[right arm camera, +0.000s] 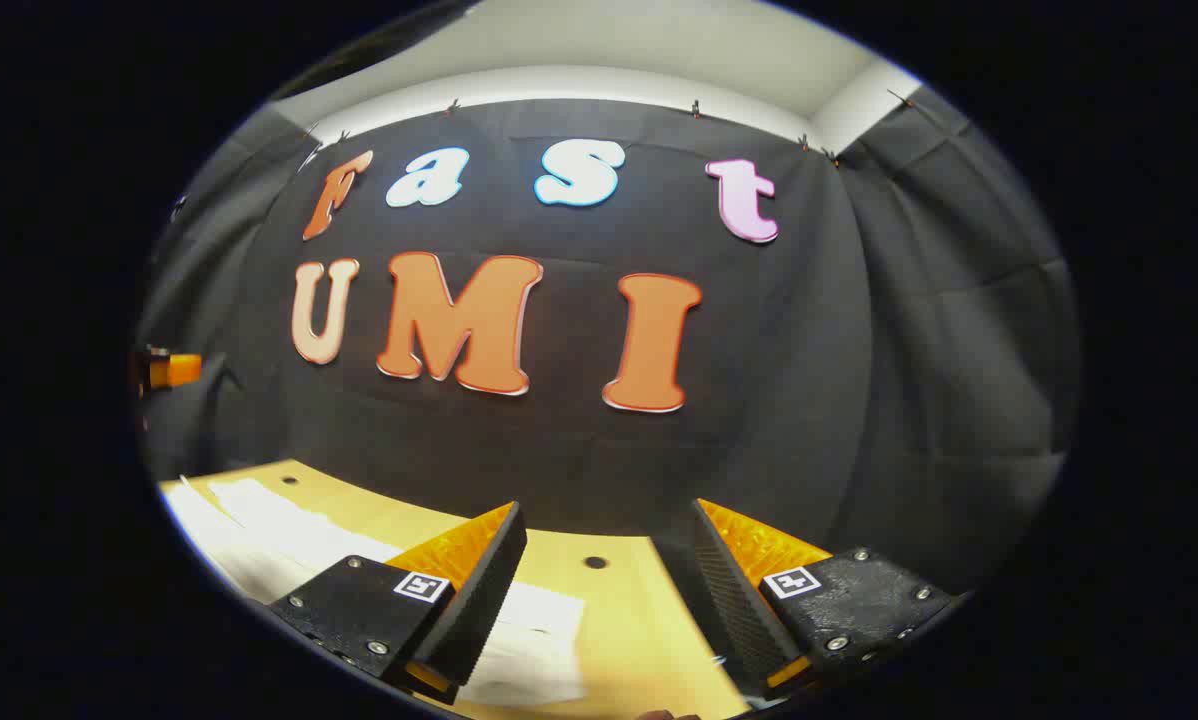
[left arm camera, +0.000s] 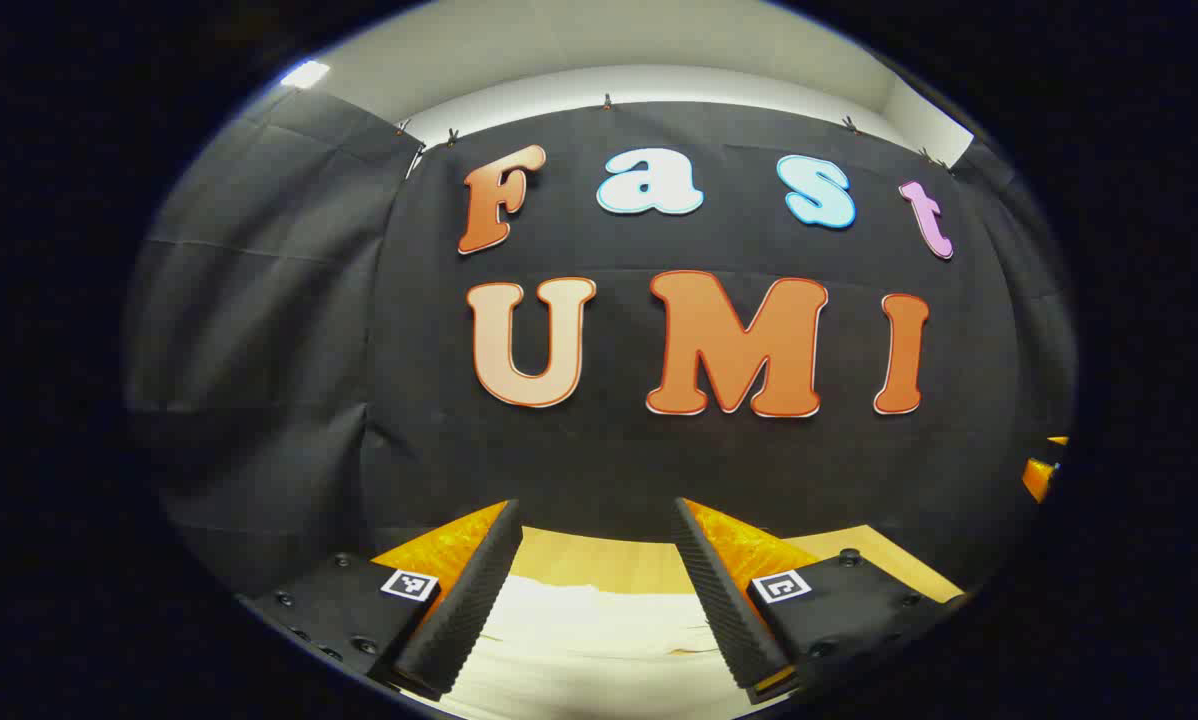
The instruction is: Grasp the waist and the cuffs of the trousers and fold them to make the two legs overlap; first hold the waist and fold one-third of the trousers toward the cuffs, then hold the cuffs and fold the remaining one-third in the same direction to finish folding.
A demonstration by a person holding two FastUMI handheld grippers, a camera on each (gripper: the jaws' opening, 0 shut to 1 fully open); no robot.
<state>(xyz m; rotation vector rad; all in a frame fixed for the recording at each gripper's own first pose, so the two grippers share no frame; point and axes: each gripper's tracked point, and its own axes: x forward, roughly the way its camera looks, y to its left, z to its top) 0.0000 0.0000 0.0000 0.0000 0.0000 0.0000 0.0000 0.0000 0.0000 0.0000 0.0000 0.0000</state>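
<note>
We hold both grippers, left gripper [left arm camera: 599,590] and right gripper [right arm camera: 604,590], fingers spread, above the pale trousers [left arm camera: 589,625] at six o'clock, ready to grasp.

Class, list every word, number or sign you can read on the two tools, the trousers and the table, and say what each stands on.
None can be read.
Left tool: square markers, a black-and-white pattern, no letters.
Right tool: square marker, likewise a pattern.
Trousers: plain pale cloth, no print visible.
Table: bare wood, no writing.
</note>
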